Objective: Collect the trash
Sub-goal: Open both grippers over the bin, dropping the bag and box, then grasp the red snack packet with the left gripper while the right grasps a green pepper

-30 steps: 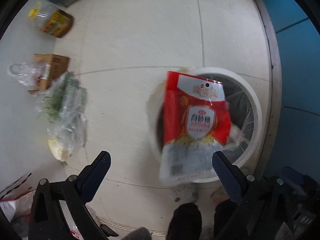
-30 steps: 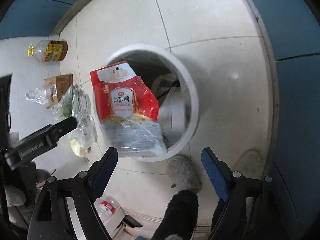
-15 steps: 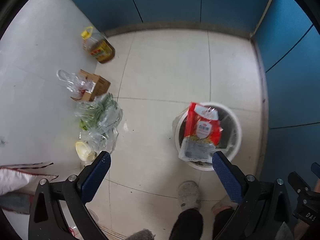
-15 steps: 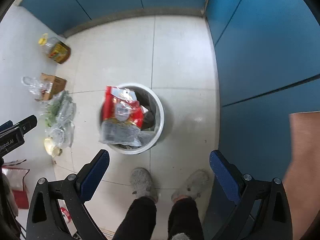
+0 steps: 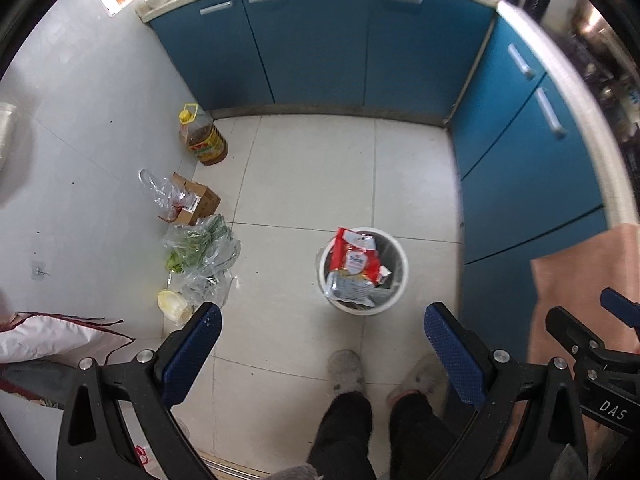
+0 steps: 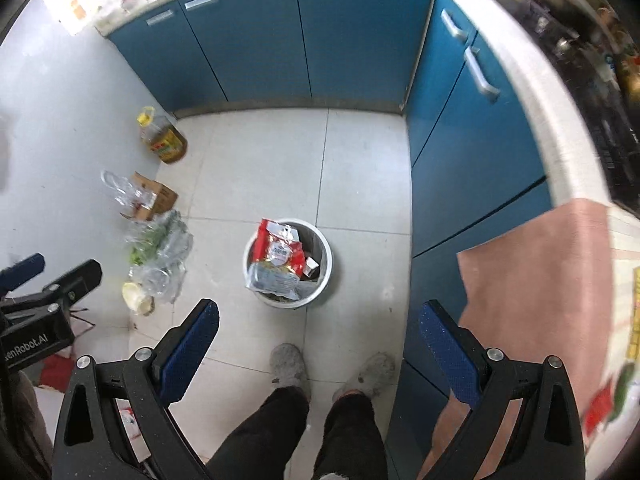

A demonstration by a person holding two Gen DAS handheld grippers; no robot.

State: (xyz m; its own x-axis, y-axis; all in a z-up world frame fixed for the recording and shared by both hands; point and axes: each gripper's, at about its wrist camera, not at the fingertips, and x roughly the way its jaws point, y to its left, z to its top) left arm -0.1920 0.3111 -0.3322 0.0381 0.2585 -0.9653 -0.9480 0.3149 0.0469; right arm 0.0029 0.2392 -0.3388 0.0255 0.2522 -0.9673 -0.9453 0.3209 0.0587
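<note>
Below, both grippers' fingers [image 5: 452, 352] spread, empty; sugar bag [image 5: 354, 268] atop bin [image 5: 396, 256], oil bottle [image 5: 202, 138], produce bags [image 5: 202, 250] aside.

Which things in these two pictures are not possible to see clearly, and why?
- Trash bin contents, both views: the red sugar bag covers most of them.
- Sugar bag label: too small to read.
- Countertop items, right wrist view: blurred, at the fisheye edge.
- White sack, left wrist view: cut off by the frame edge.
- Plastic bags contents: only green shows.
</note>
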